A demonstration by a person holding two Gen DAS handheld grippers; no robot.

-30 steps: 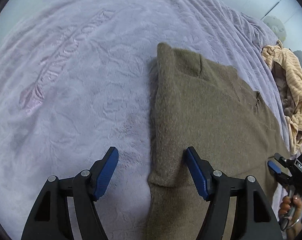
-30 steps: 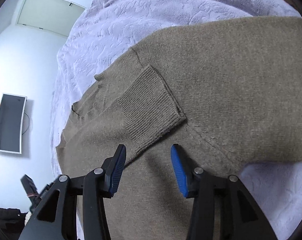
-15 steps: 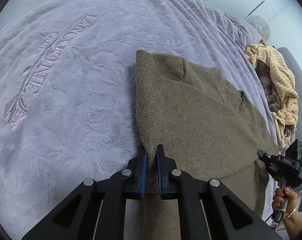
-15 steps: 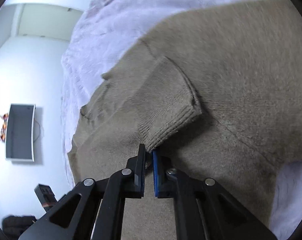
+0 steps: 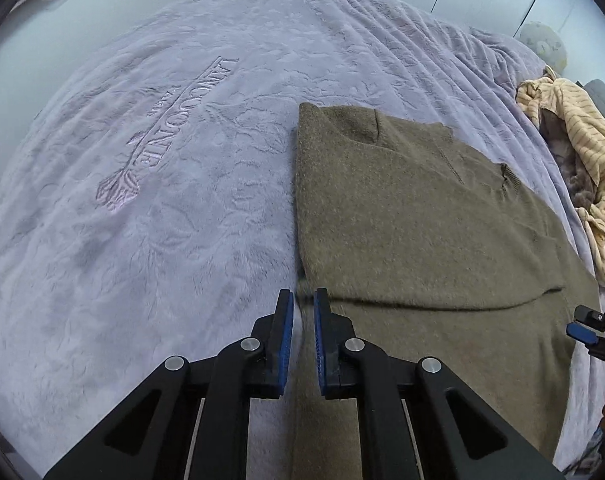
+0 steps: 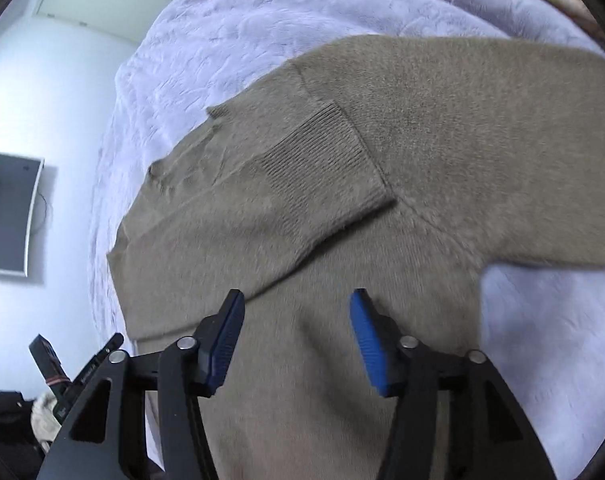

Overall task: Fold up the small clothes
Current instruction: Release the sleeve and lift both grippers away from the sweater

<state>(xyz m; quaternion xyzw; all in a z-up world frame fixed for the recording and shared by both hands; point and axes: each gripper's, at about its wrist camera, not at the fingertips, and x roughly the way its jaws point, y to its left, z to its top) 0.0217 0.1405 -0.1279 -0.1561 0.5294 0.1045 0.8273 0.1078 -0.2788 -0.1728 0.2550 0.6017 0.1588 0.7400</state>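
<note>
**Brown sweater lies partly folded on the lilac bed**

A bed covered with a plush lilac blanket (image 5: 150, 208), embossed with lettering, fills most of both views. On it lies a fuzzy olive-brown knit sweater (image 5: 414, 220), spread flat with one sleeve folded across its body, so the ribbed cuff (image 6: 322, 160) rests on top. At the far edge of the bed sits a crumpled cream striped garment (image 5: 582, 152). A grey wall-mounted screen (image 6: 10, 216) hangs beyond the bed. The right gripper (image 6: 296, 324) hovers over the sweater's lower body with its blue-padded jaws spread wide, holding nothing. The left gripper (image 5: 302, 328) sits at the sweater's left edge, jaws nearly together with a narrow gap; whether they pinch fabric cannot be told.
</note>
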